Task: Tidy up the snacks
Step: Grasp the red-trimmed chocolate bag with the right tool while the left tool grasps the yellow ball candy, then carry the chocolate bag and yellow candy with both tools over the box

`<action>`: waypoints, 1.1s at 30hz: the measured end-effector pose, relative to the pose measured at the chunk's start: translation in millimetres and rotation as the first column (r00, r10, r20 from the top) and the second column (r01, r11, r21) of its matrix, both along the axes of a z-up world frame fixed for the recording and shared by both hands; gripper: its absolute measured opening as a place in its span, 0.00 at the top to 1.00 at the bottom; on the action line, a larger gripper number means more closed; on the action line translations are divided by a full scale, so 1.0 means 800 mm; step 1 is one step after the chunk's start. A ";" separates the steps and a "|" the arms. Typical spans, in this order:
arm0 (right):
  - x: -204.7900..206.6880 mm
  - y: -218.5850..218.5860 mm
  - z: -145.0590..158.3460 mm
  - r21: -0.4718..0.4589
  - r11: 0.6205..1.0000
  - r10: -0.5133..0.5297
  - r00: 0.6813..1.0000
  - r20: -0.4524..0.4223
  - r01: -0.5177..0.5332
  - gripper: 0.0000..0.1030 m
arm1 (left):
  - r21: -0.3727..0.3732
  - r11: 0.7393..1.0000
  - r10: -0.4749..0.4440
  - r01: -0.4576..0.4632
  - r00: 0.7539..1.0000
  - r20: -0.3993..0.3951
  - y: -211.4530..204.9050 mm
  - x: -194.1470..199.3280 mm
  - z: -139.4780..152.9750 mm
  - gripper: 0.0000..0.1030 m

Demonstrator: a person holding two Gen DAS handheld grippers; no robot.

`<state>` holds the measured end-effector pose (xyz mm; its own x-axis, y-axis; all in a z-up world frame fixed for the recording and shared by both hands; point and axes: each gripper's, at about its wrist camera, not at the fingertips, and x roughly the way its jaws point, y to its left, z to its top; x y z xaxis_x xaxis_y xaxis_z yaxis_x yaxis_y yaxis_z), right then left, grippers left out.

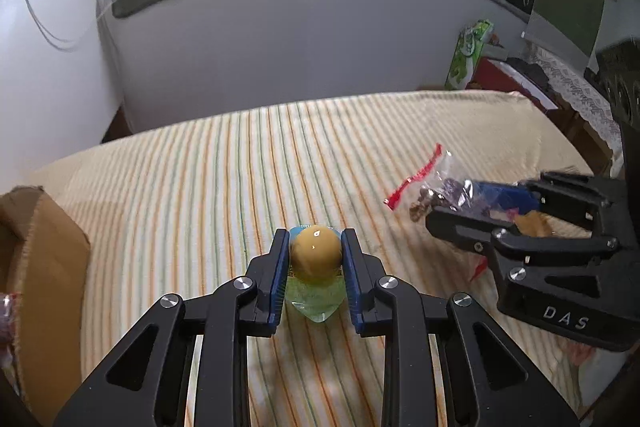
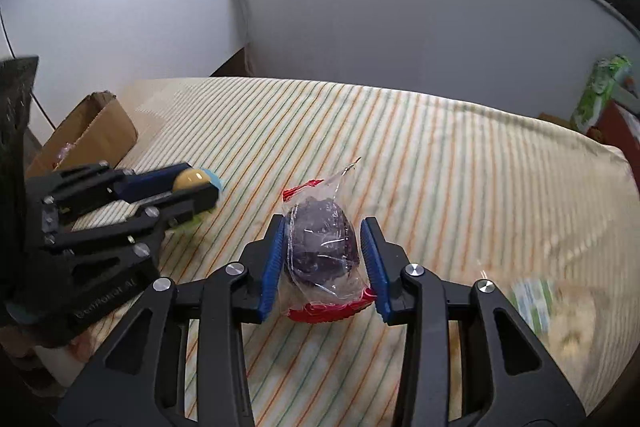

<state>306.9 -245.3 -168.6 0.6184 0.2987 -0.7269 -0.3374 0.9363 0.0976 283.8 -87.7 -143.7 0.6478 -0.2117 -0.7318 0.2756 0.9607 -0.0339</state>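
- Left tool (image 1: 316, 259): blue pads pressed against both sides of a small round tan snack in a clear green-and-blue wrapper (image 1: 316, 257); the wrapper tail lies on the cream striped bed cover (image 1: 248, 163).
- Right tool (image 2: 325, 259): jaws narrowed round a dark purple lump sealed in a clear plastic bag with red edges (image 2: 322, 247). Left pad (image 2: 274, 263) touches the bag; the right pad shows a thin gap at its tip, so a full pinch cannot be confirmed.
- The bag sits on the bed cover, red seam toward the camera.
- The two tools are side by side, apart, each over its own snack.
- Brown cardboard box (image 2: 92, 135), open at the top, at the bed's far left edge, beyond the left tool.
- Green printed package (image 1: 470, 51) upright past the bed's far right corner.
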 end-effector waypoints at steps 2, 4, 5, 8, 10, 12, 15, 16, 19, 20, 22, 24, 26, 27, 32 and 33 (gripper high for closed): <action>-0.019 -0.006 0.006 0.011 0.999 -0.035 0.999 0.026 0.035 0.61 | 0.003 1.000 -0.005 0.005 1.000 0.027 0.000 -0.009 0.009 0.77; -0.033 -0.009 0.009 0.008 0.998 -0.062 0.997 0.045 0.062 0.61 | 0.008 1.000 -0.007 0.006 0.998 0.062 0.002 -0.021 0.020 0.77; -0.041 -0.011 0.011 0.015 0.997 -0.074 0.996 0.049 0.074 0.61 | 0.007 1.000 -0.007 0.006 0.997 0.072 0.004 -0.025 0.024 0.77; -0.058 -0.014 0.013 0.043 0.995 -0.097 0.994 0.055 0.095 0.61 | 0.001 1.000 -0.009 0.009 0.995 0.104 0.007 -0.041 0.040 0.77; -0.071 -0.015 0.017 0.057 0.993 -0.109 0.992 0.059 0.106 0.61 | 0.003 1.000 -0.011 0.011 0.992 0.124 0.008 -0.053 0.049 0.77; -0.084 -0.014 0.024 0.060 0.992 -0.112 0.991 0.069 0.108 0.61 | 0.005 1.000 -0.014 0.014 0.989 0.147 0.008 -0.065 0.058 0.77; -0.106 -0.009 0.041 0.061 0.993 -0.111 0.989 0.096 0.105 0.61 | -0.005 1.000 -0.016 0.017 0.984 0.176 0.014 -0.085 0.073 0.77; -0.114 -0.007 0.048 0.061 0.993 -0.110 0.988 0.108 0.104 0.61 | -0.008 1.000 -0.015 0.017 0.983 0.184 0.017 -0.092 0.077 0.77; -0.134 0.006 0.072 0.056 0.994 -0.101 0.984 0.144 0.093 0.61 | -0.017 1.000 -0.013 0.017 0.977 0.212 0.026 -0.114 0.092 0.77; -0.141 0.011 0.079 0.054 0.994 -0.098 0.983 0.158 0.091 0.61 | -0.021 1.000 -0.012 0.017 0.975 0.223 0.030 -0.122 0.098 0.77; -0.155 0.022 0.095 0.049 0.995 -0.090 0.979 0.183 0.082 0.61 | -0.027 0.999 -0.009 0.016 0.971 0.239 0.036 -0.137 0.107 0.77; -0.167 0.034 0.108 0.042 0.996 -0.083 0.976 0.204 0.076 0.61 | -0.038 0.999 -0.003 0.013 0.966 0.258 0.045 -0.152 0.117 0.77; -0.177 0.046 0.121 0.037 0.997 -0.073 0.971 0.226 0.066 0.61 | -0.049 0.999 0.006 0.008 0.960 0.278 0.058 -0.169 0.127 0.77; -0.183 0.051 0.126 0.032 0.997 -0.069 0.970 0.234 0.063 0.61 | -0.054 0.999 0.011 0.005 0.958 0.287 0.063 -0.174 0.131 0.77; -0.207 0.087 0.147 0.015 0.999 -0.041 0.963 0.266 0.039 0.61 | -0.081 0.996 0.046 -0.020 0.942 0.331 0.096 -0.201 0.152 0.77; -0.210 0.092 0.149 0.011 0.999 -0.035 0.962 0.269 0.034 0.61 | -0.085 0.996 0.051 -0.023 0.940 0.338 0.101 -0.204 0.154 0.77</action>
